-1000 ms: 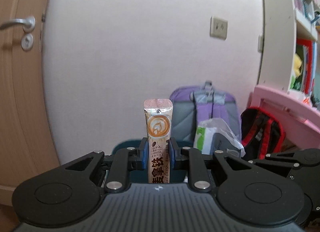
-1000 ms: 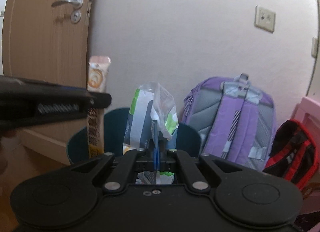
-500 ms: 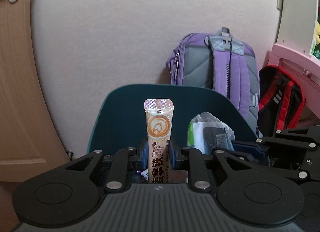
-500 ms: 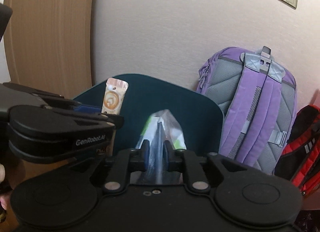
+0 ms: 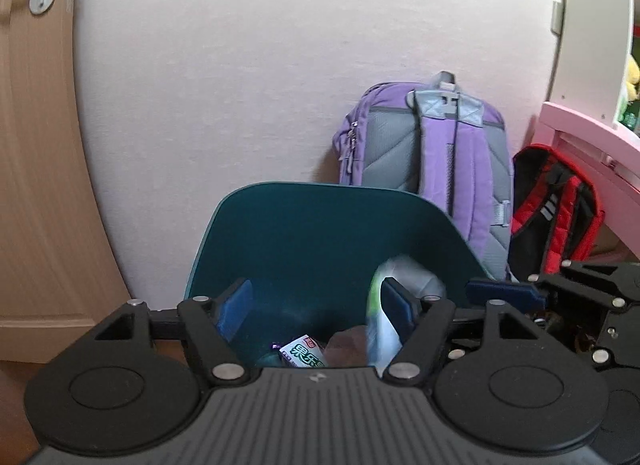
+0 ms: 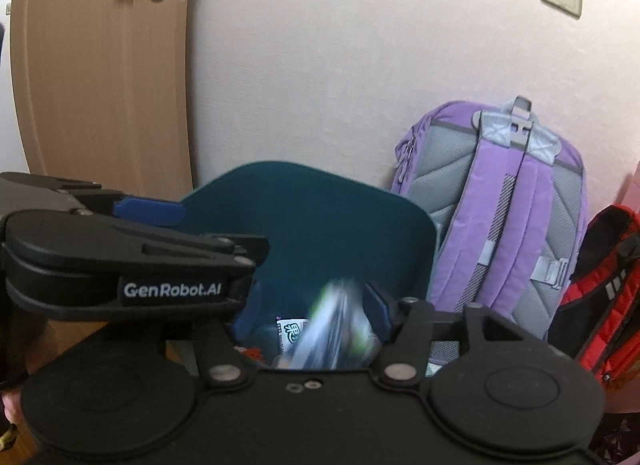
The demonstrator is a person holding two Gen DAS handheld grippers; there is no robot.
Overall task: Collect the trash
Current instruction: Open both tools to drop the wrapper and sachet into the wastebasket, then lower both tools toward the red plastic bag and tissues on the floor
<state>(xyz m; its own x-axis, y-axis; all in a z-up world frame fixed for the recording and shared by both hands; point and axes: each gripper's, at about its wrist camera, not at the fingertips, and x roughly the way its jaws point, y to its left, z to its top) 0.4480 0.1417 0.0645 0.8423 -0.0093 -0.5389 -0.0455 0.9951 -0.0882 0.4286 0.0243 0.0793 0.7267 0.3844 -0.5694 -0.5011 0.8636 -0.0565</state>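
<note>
Plastic wrapper (image 6: 340,329): blurred, white and green, between the right pads, loose over the bin's mouth.
Trash bin (image 5: 320,233): dark teal, against the wall, printed packet (image 5: 302,353) lying inside.
Right gripper (image 6: 312,313): jaws just opened, pads off the wrapper.
Left gripper (image 5: 316,307): jaws just opened, parted wide, nothing between.
Purple backpack (image 5: 432,153): leaning on the wall just beside the bin.
Red backpack (image 5: 556,205): right of the purple one.

Wooden floor (image 5: 16,405), brown, glimpsed only at the lower left. Standing on it against the pale wall: deep teal plastic bin (image 5: 320,225) (image 6: 312,201), purple and grey fabric backpack (image 5: 432,153) (image 6: 500,193) just behind, red and black backpack (image 5: 556,201) (image 6: 596,297) beside that.
</note>
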